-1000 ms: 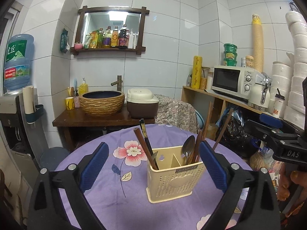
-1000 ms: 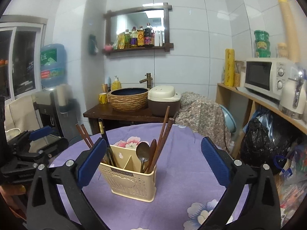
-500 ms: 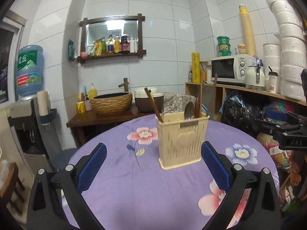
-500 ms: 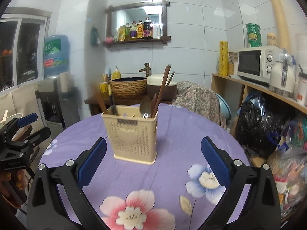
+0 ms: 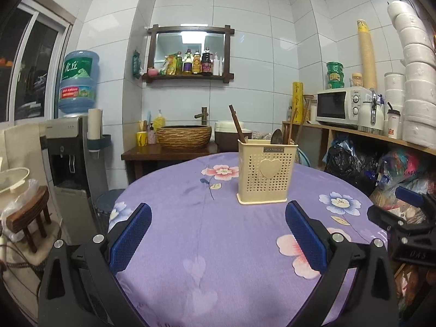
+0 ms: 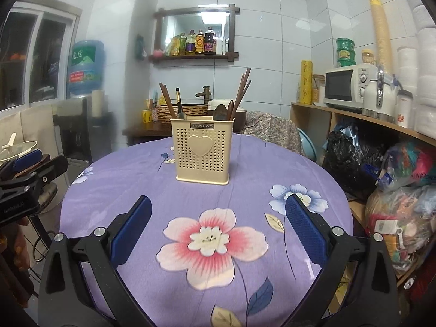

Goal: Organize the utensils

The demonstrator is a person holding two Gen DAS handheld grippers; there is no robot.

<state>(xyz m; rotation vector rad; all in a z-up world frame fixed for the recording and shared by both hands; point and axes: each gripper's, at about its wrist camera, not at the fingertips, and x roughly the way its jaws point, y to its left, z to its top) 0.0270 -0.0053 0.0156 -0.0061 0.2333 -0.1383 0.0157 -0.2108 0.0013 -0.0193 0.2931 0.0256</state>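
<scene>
Both the left gripper (image 5: 218, 231) and the right gripper (image 6: 218, 229) hover level over the near edge of the purple flowered worktop (image 6: 163, 190), fingers wide and empty, pointing toward the cream perforated plastic utensil holder (image 6: 203, 150).

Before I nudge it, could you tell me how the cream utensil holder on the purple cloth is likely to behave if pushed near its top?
The utensil holder is taller than its base is wide, so it may tip. Its perforated plastic walls suggest it is light, while the chopsticks standing well above the rim likely add top weight. The tablecloth might bunch and catch its base rather than let it slide.
</scene>
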